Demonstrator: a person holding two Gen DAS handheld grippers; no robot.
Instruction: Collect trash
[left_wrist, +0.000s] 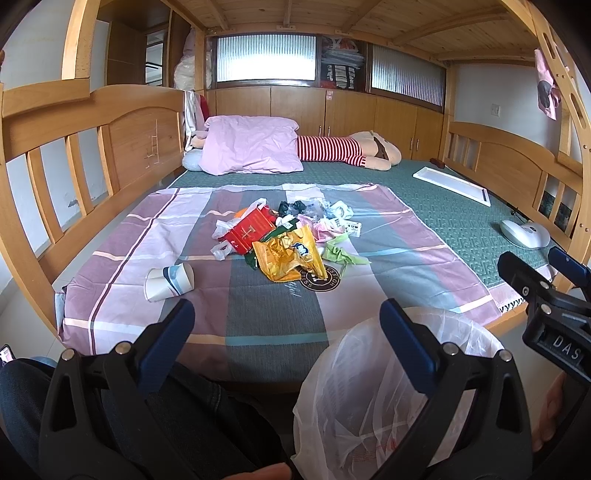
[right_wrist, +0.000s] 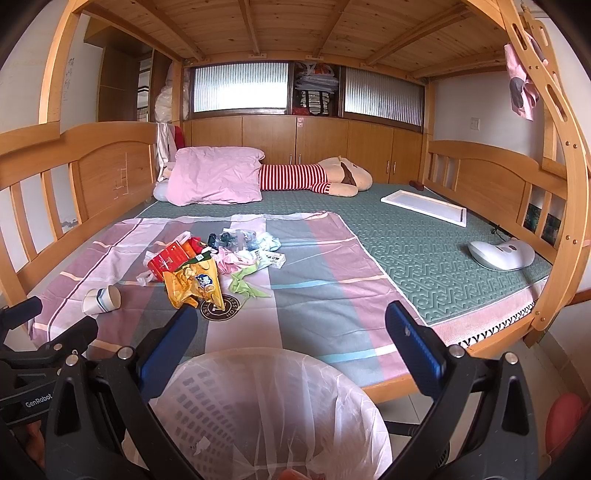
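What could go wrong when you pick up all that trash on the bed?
The paper cup lies on its side apart from the pile, so it might roll away when nudged. The yellow snack bag looks slippery and crumpled; it could slide from the fingers before reaching the lined bin.

We see a wooden bed (left_wrist: 140, 136) with a green mat (left_wrist: 424, 206), and a checked sheet (left_wrist: 155, 251) spread over its near part. On the sheet lie a trash pile (left_wrist: 284, 240) and a paper cup (left_wrist: 170, 282); on the mat lie a pillow (left_wrist: 251, 144), a plush toy (left_wrist: 347, 149), a white tray (left_wrist: 452, 183) and a white device (left_wrist: 524, 233).
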